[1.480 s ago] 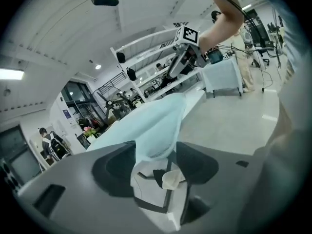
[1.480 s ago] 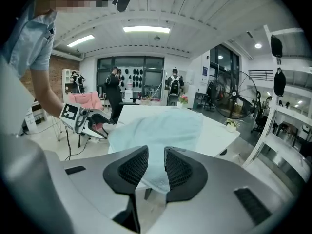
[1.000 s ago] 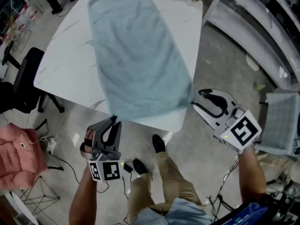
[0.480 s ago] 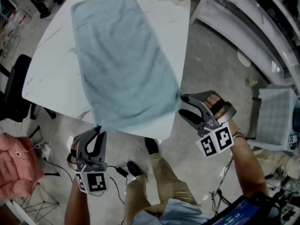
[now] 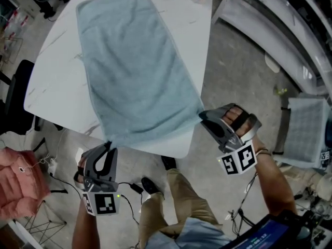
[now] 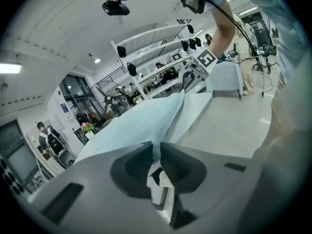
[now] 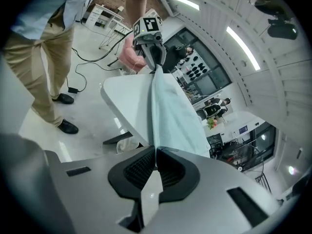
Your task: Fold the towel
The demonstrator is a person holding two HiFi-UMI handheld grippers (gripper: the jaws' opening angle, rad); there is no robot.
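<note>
The white table (image 5: 49,82) carries the towel (image 5: 132,66), spread flat with its long axis running straight away from you. Its near short edge lies at the table's near edge, between your hands. Your left gripper (image 5: 108,143) is clamped on the near left corner. Your right gripper (image 5: 203,114) has just been closing and pinches the near right corner. The far edge lies dead ahead, so I judge the fold goes forward.

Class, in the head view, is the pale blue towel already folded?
No, the pale blue terry towel lies spread out full length on the white table.
</note>
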